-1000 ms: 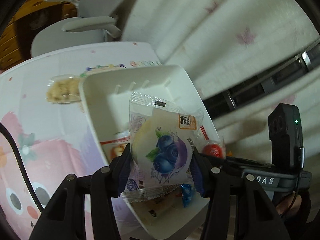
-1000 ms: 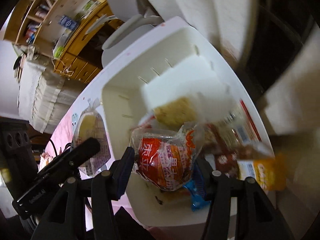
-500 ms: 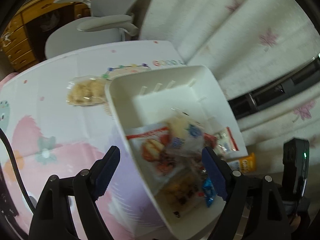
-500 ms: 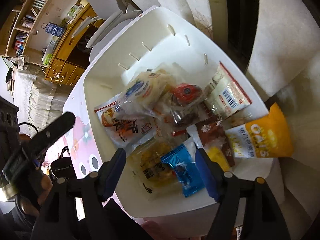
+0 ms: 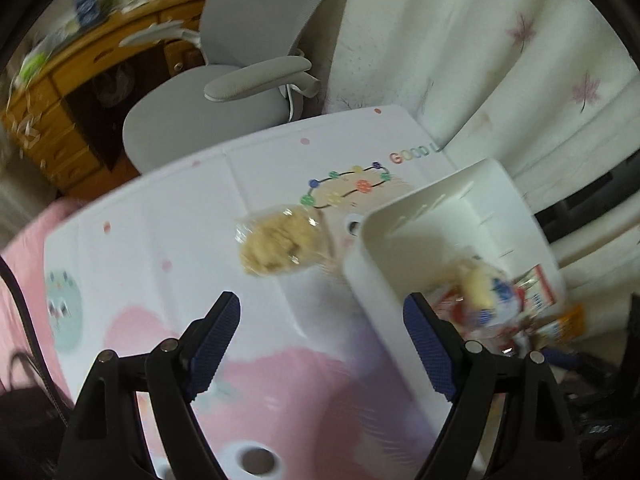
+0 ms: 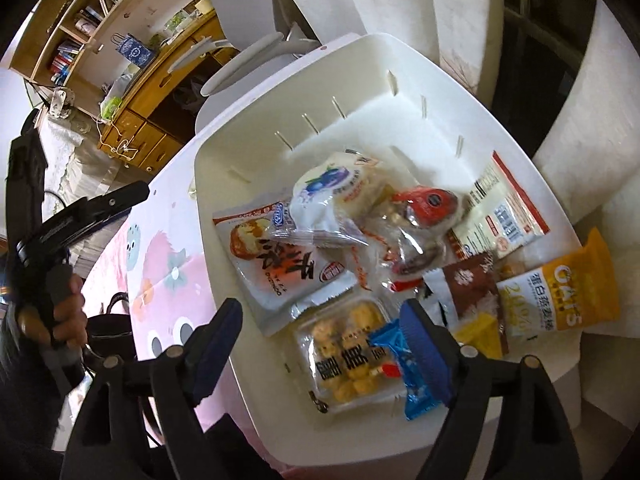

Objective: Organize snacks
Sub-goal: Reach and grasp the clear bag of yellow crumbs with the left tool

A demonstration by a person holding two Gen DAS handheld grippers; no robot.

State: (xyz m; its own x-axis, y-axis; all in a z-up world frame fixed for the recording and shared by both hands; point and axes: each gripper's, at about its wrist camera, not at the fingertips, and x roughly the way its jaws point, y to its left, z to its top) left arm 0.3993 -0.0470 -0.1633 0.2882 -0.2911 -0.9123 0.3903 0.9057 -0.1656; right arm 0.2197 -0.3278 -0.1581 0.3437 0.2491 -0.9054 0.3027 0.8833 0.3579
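White plastic fills the right wrist view: the bin (image 6: 400, 64) sits right under the right gripper (image 6: 320, 344), whose blue pads are opening with nothing between them, and below lie the snacks: a blue wrapper (image 6: 404, 364) and a tray of yellow puffs (image 6: 344, 360) nearest, the red-printed pouch (image 6: 280, 264) and blueberry cake (image 6: 324, 196) further in, the orange oat bar (image 6: 560, 296) hanging over the bin's right rim. Over on the left, the left gripper (image 5: 320, 340) hovers beside the bin with fingers spread wide and empty, straddling its near-left wall. Beyond that, just left of the bin on the pink mat (image 5: 280, 380), lies one loose clear pack (image 5: 280, 246) of pale, crumbly pieces; blurred, so I'd guess cookies. It looks like the last stray. Next move, I reckon: left gripper reaches forward, pinches that pack and carries it right, into the bin.
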